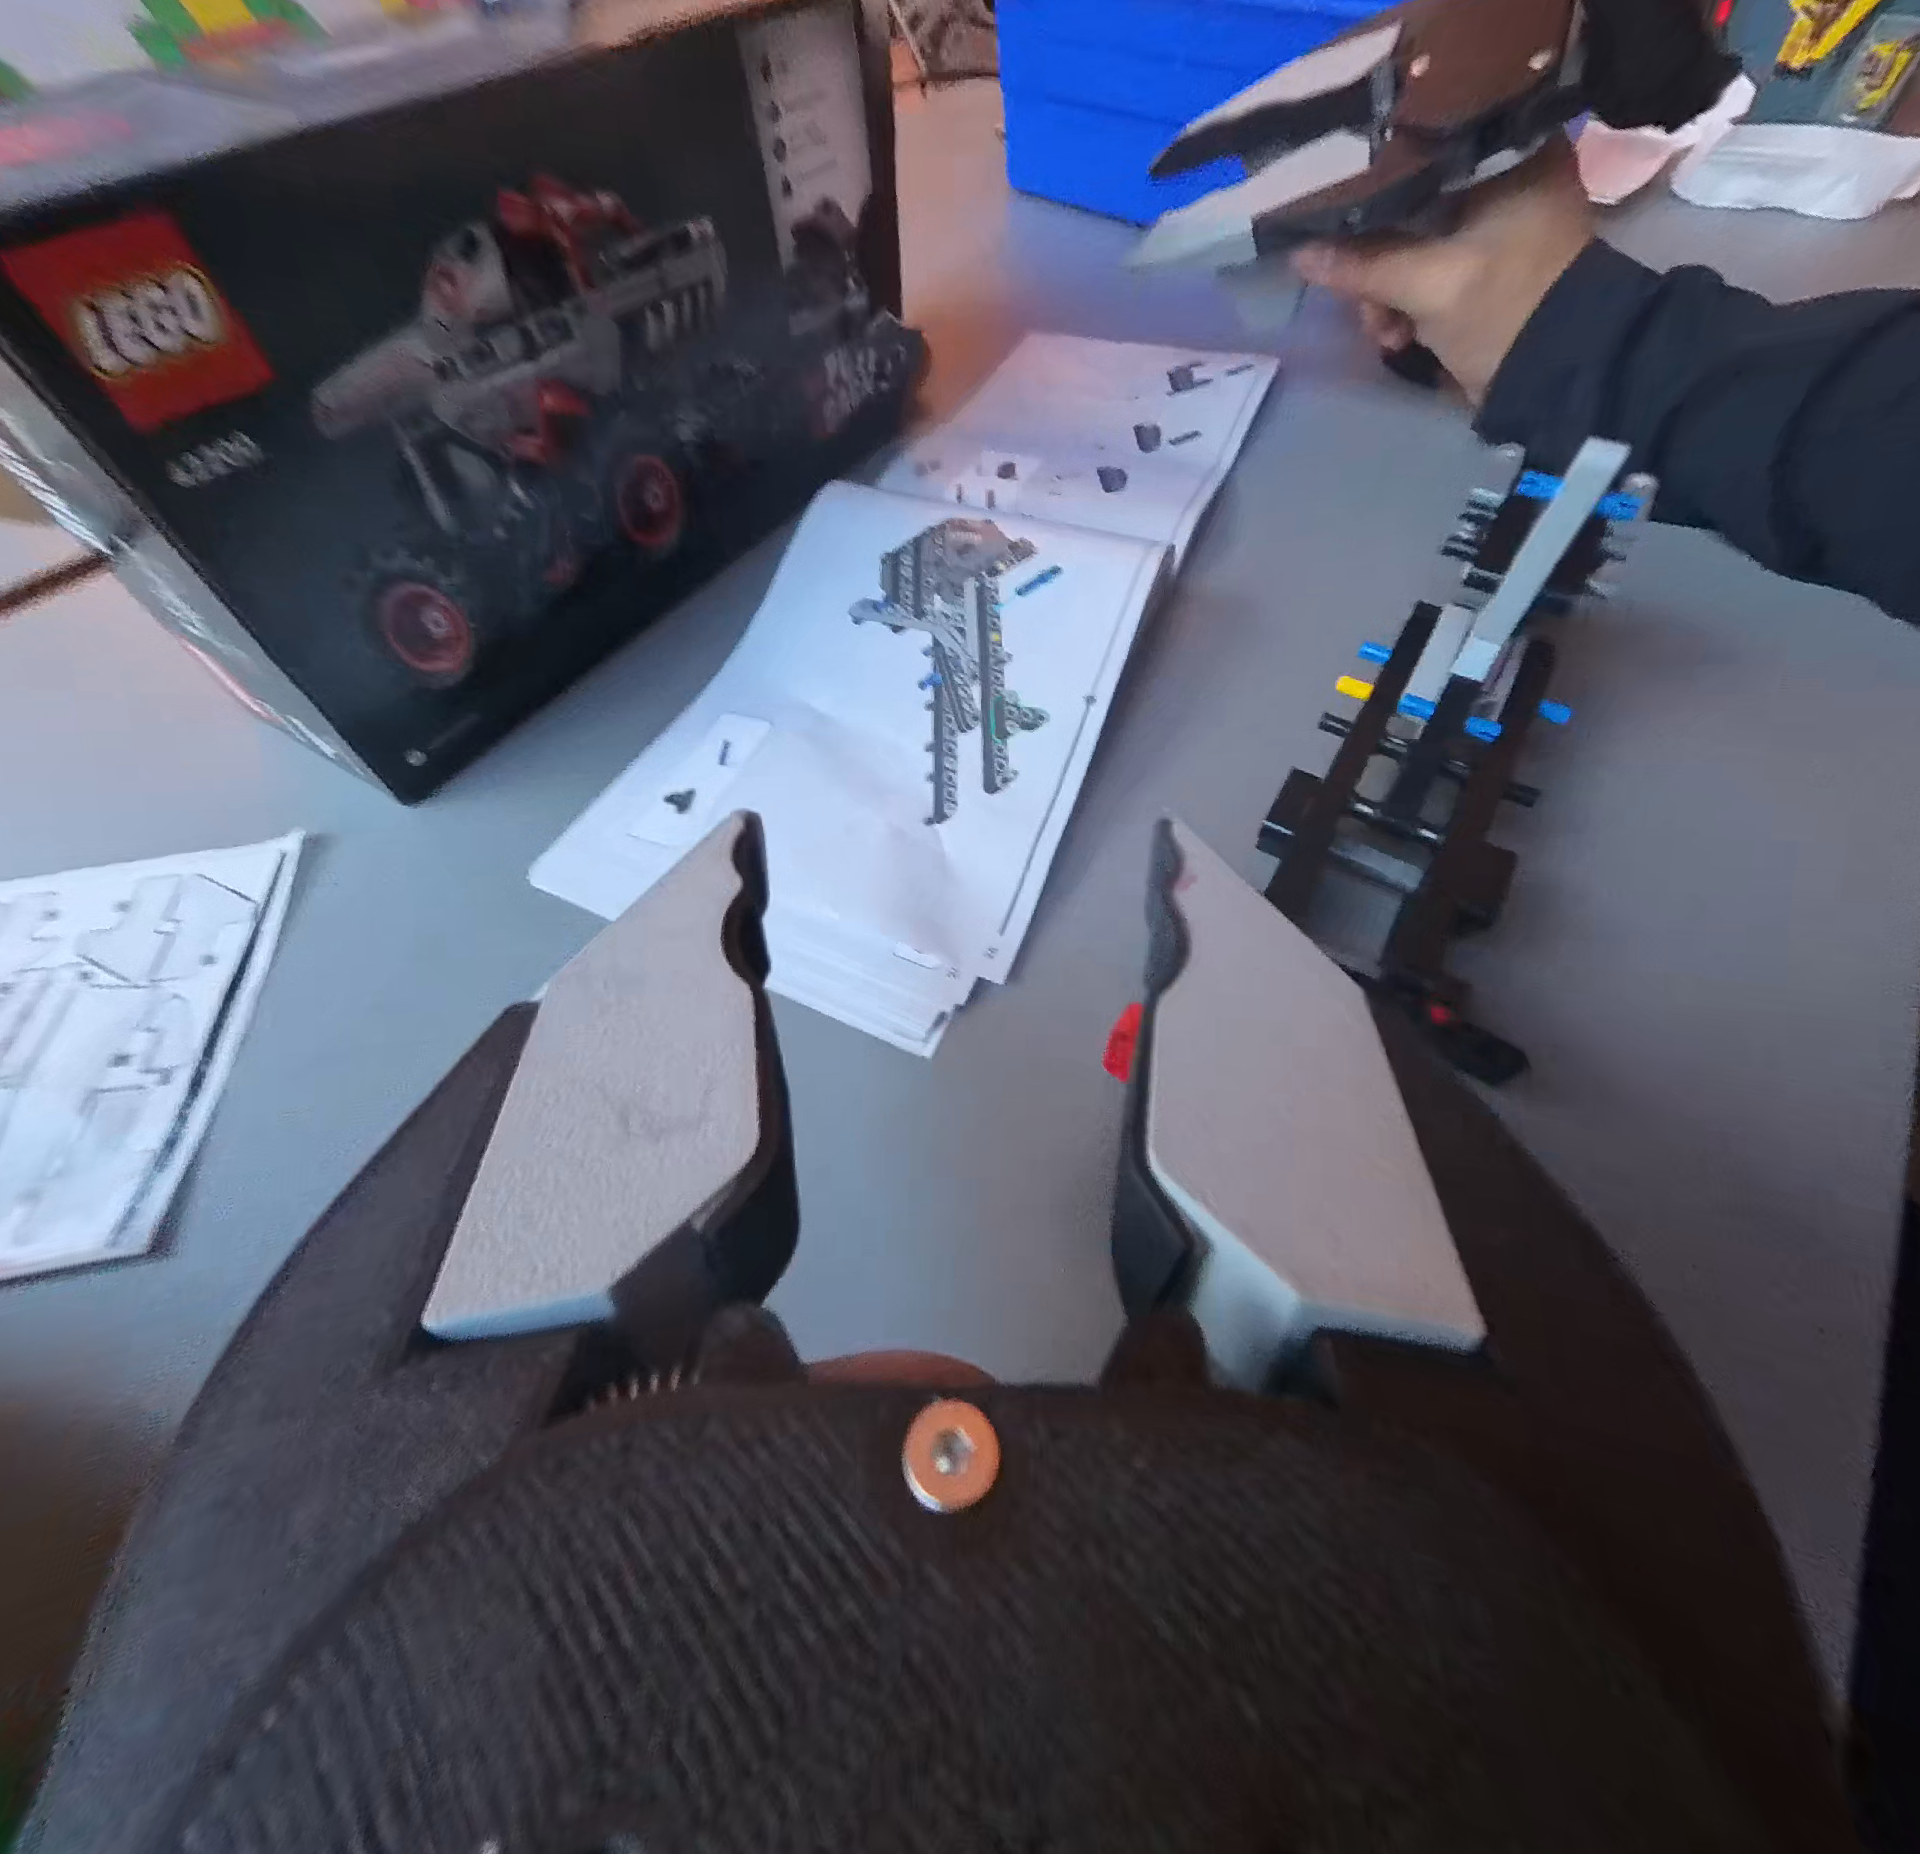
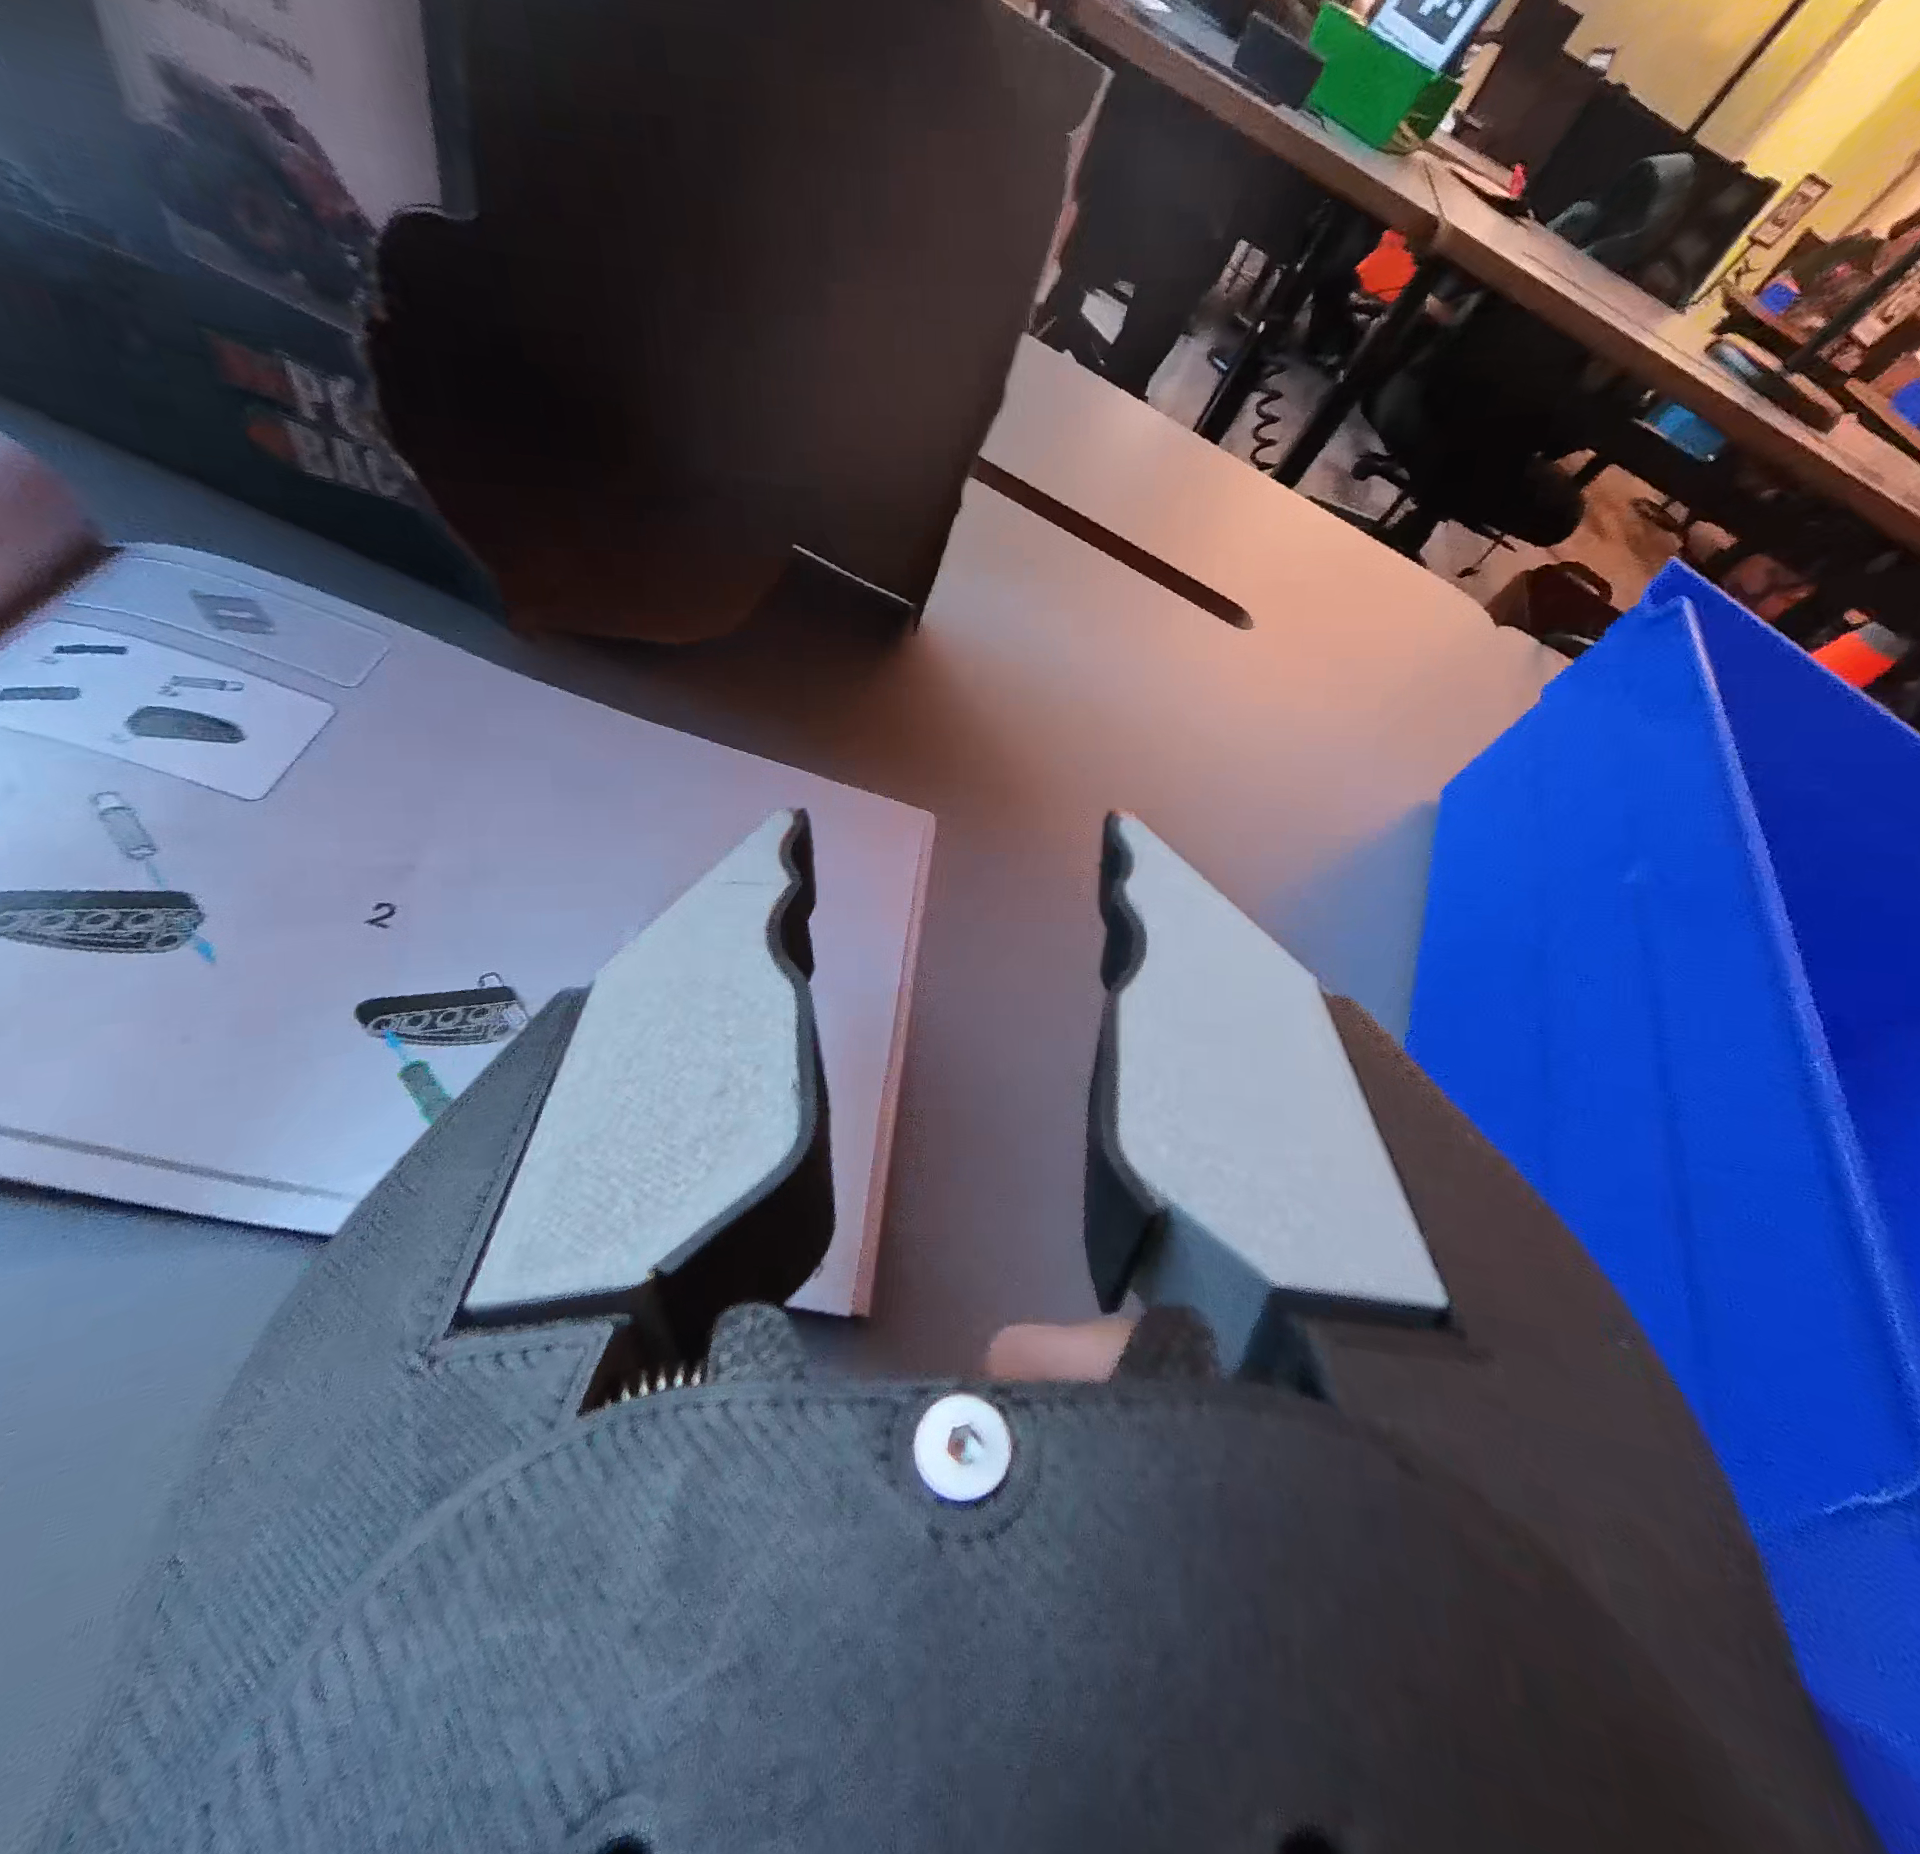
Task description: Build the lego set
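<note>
The big black cardboard set box (image 1: 447,391) stands at the upper left, its picture visible for reference. The white instruction booklet (image 1: 935,682) lies open at centre. The half-built black beam frame with blue pins (image 1: 1455,744) rests at right. Left gripper (image 1: 956,848) and right gripper (image 2: 956,848) are both released, empty.

table (image 2: 1039,724) bare ahead | box (image 2: 707,277) left | bin (image 2: 1662,1077) right
</note>
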Demonstrator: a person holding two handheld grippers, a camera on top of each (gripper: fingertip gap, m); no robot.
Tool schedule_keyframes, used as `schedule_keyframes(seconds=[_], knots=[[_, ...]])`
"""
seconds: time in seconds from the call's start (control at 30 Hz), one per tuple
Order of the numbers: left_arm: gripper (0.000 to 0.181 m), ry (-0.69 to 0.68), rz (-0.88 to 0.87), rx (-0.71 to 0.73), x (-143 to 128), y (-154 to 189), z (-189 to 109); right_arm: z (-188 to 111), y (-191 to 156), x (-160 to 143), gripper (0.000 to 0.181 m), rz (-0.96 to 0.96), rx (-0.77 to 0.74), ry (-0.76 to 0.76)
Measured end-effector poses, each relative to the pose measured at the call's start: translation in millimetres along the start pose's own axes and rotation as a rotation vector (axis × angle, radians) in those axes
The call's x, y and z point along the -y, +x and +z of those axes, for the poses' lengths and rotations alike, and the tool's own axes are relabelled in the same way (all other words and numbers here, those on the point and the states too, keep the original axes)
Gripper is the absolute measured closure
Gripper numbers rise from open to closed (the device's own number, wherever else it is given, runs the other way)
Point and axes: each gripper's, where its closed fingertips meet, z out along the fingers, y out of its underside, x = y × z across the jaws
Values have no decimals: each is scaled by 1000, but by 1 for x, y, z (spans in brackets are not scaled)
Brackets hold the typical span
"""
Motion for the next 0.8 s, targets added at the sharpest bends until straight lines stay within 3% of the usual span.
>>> schedule_keyframes(seconds=[0.23, 0.8], knots=[[112, -50, -77, -98, -8, 7, 0, -6, 12, 4, 131, 82, -15, 49], [113, -101, -127, -126, -18, 11, 13, -3, 13, 9, 130, 74, 34, 86]])
